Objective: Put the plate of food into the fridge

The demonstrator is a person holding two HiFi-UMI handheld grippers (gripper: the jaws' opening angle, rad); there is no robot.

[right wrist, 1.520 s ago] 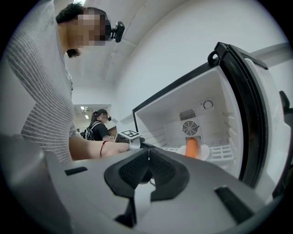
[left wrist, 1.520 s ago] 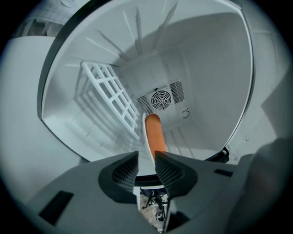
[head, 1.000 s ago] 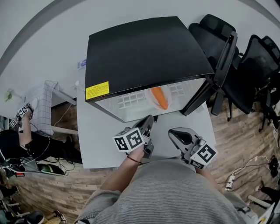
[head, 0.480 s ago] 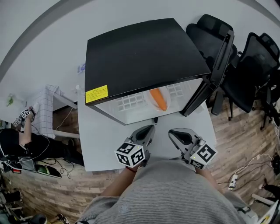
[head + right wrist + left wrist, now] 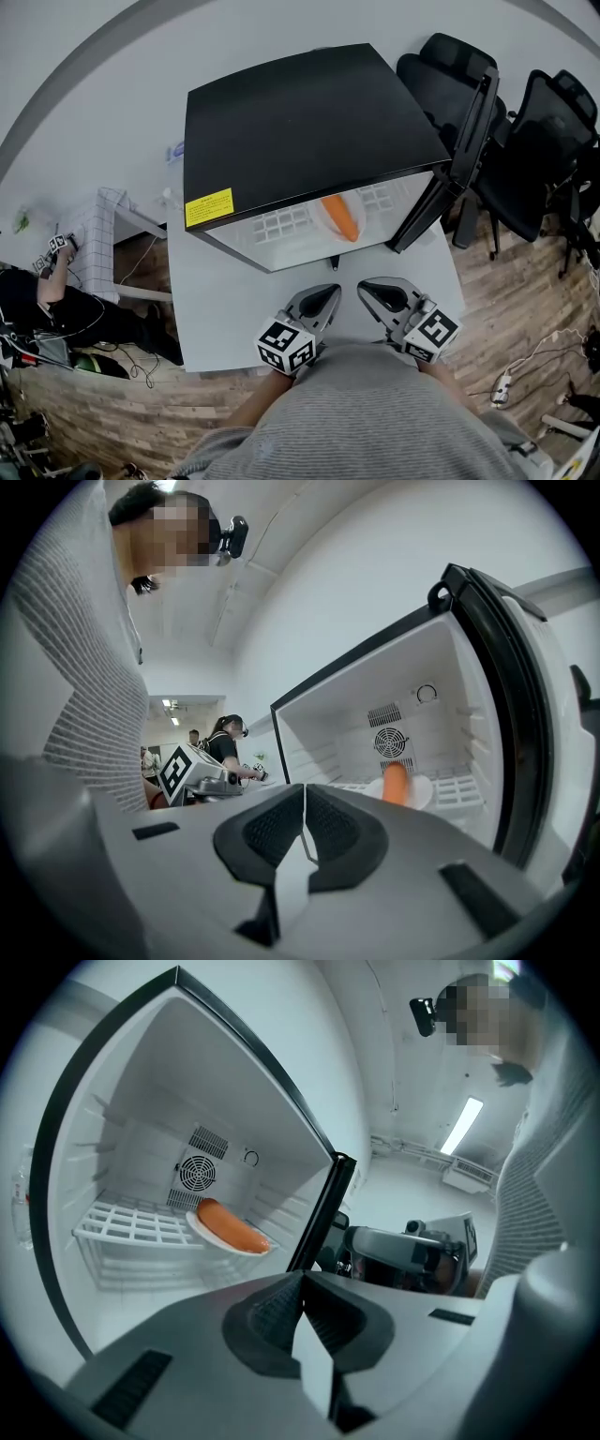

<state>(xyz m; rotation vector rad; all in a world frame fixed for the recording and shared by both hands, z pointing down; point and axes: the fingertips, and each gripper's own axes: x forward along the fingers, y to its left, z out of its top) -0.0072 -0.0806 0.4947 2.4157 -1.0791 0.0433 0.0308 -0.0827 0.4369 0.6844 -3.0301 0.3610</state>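
Observation:
A small black fridge (image 5: 300, 131) stands on a white table (image 5: 216, 291), its door (image 5: 448, 178) swung open to the right. On the white wire shelf (image 5: 131, 1227) inside lies a white plate (image 5: 211, 1238) with an orange sausage-like food (image 5: 230, 1226) on it; the plate (image 5: 420, 789) and food (image 5: 396, 782) also show in the right gripper view, and the food (image 5: 341, 217) in the head view. My left gripper (image 5: 322, 298) and right gripper (image 5: 371, 293) hover side by side in front of the fridge, near my body. Both are shut and hold nothing.
Black office chairs (image 5: 525, 159) stand right of the fridge door. Another person (image 5: 214, 742) with grippers works at the far left. A white crate-like rack (image 5: 89, 234) sits left of the table. The floor is wood (image 5: 525, 328).
Both grippers have drawn back from the fridge opening toward my body, the left one moving right beside the right one. The plate of food stays on the shelf.

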